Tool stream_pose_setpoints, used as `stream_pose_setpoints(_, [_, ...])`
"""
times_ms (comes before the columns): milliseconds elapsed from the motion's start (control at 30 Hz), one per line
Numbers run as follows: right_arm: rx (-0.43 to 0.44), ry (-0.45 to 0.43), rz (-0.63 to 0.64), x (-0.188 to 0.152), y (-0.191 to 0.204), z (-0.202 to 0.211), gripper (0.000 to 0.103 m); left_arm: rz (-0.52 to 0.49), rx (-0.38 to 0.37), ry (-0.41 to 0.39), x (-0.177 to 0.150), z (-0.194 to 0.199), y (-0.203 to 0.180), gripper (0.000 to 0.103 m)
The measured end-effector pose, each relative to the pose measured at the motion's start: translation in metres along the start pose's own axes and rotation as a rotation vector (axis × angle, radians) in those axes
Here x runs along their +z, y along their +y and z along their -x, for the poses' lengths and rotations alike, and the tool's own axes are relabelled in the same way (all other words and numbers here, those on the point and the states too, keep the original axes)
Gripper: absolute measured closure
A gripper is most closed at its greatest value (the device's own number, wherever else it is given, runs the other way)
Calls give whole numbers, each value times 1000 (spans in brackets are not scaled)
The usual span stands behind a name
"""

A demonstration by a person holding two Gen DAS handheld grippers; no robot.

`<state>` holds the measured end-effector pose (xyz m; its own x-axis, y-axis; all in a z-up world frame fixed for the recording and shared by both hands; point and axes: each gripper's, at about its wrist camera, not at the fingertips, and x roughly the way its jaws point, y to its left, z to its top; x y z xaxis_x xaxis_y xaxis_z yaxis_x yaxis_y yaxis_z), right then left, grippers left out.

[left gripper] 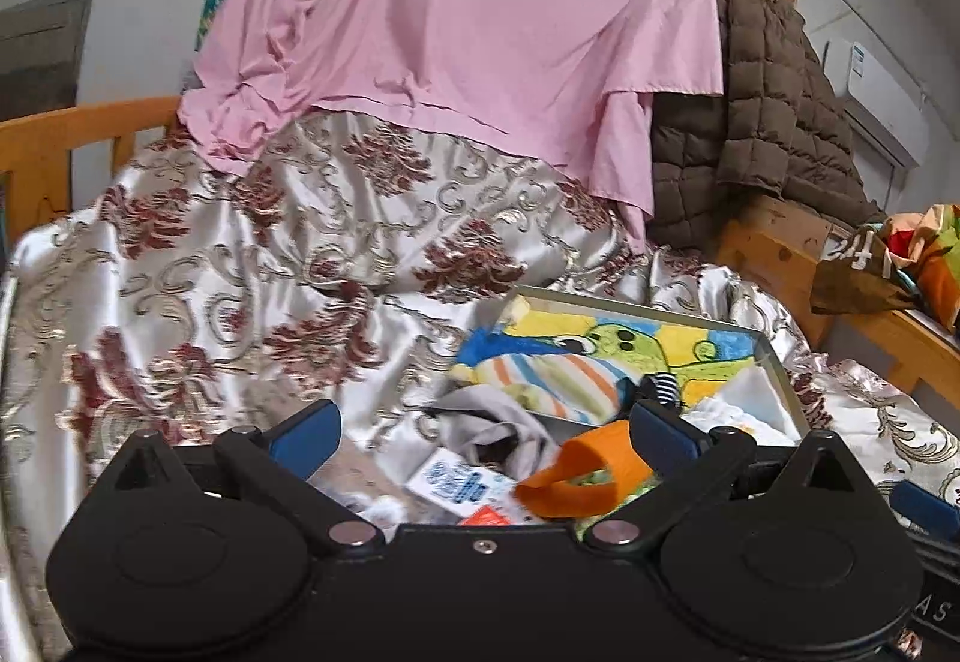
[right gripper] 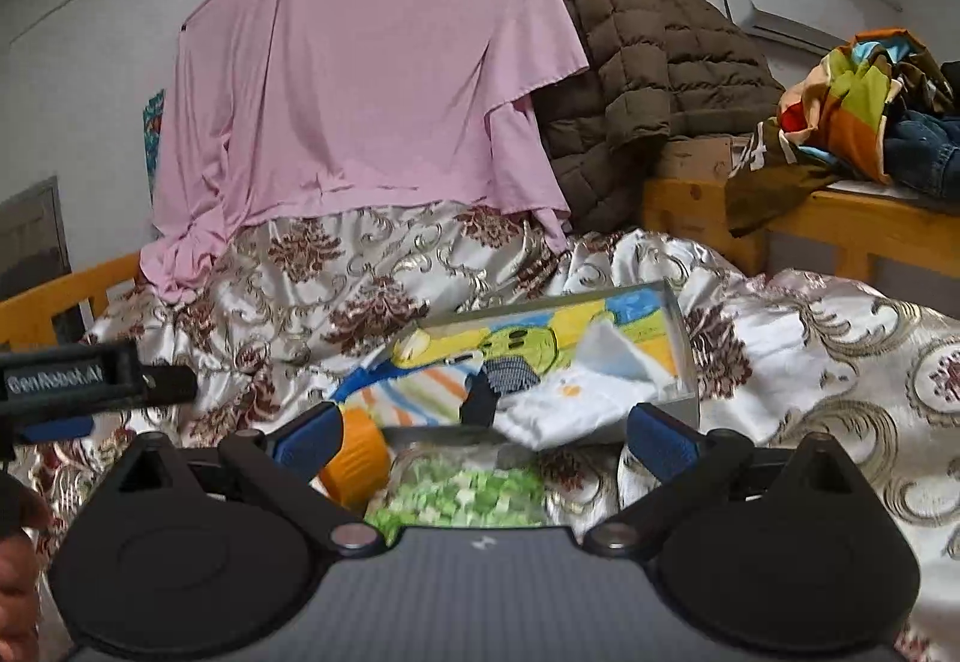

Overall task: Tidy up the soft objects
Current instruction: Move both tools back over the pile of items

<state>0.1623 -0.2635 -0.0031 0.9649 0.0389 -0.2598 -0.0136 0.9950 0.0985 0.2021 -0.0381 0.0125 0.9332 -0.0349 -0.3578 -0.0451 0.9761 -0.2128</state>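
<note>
A shallow grey box with a cartoon-printed lining lies on the satin bedspread. In it are a striped cloth, a white cloth and a small black-and-white striped sock. Just in front of the box lies a green checked item with an orange cuff. A crumpled grey cloth sits beside it. My left gripper stands open over the grey cloth and cuff, gripping nothing. My right gripper is open above the green item, its pads clear of it.
A pink sheet hangs behind the bed, with a brown quilted jacket beside it. Colourful clothes are piled on a wooden ledge at right. A wooden bed rail runs along the left. A small blue-and-white packet lies near the grey cloth.
</note>
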Motion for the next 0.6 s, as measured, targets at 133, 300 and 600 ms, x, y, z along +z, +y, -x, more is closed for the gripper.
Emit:
stream_pose_setpoints(133, [2, 10, 47, -9, 17, 14, 0, 5, 25, 6, -4, 11, 16, 1])
stream_pose_setpoints(300, [2, 11, 74, -17, 32, 32, 0, -3, 51, 14, -13, 26, 36, 1])
stream_pose_setpoints(600, [-15, 31, 32, -29, 41, 61, 0, 19, 81, 18, -32, 52, 64, 1])
